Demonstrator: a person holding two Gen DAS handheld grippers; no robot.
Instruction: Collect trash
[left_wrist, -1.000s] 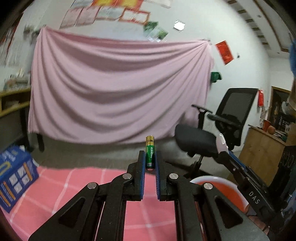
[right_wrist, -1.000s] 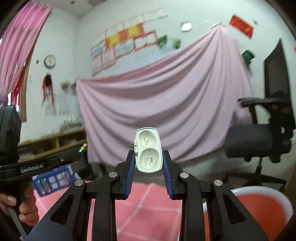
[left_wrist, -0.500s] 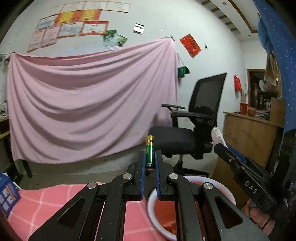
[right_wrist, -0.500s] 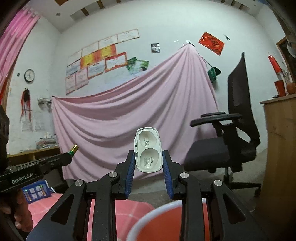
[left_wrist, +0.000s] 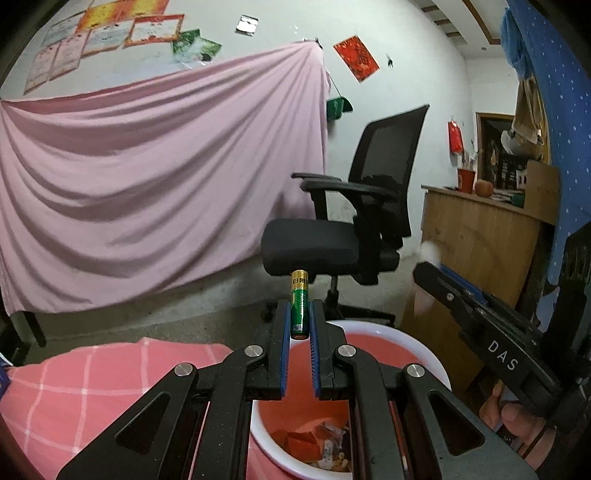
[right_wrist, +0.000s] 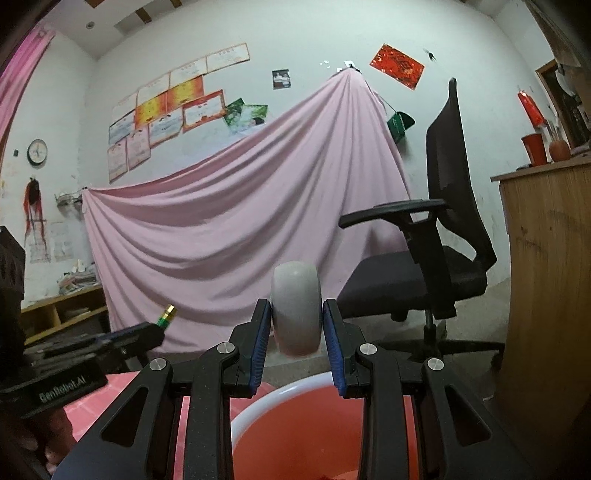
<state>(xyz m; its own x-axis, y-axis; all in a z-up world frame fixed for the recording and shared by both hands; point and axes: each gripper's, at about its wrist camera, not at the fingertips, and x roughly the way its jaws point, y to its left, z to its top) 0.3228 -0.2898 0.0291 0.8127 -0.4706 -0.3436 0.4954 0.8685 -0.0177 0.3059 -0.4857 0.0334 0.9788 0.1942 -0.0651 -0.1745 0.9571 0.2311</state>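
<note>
Glossy plastic bin (left_wrist: 424, 354); draped matt cloth sheet (left_wrist: 147, 184); wooden cabinet (left_wrist: 476, 243); mesh-backed chair (left_wrist: 388, 158).

You are looking at a green battery (left_wrist: 299, 308) with a gold tip, sitting between blue-padded black fingers (left_wrist: 283, 332) of your left claw (left_wrist: 299, 325). Your right claw (right_wrist: 296, 326), also black with blue pads, is showing a pale grey-white case (right_wrist: 295, 308). Below, a bin (left_wrist: 399, 330) is showing a white rim and red inside. A pink cloth with a white check (left_wrist: 85, 380) is covering the bench, and a plain pink sheet (left_wrist: 147, 177) is hanging behind a black chair (left_wrist: 369, 206).
</note>
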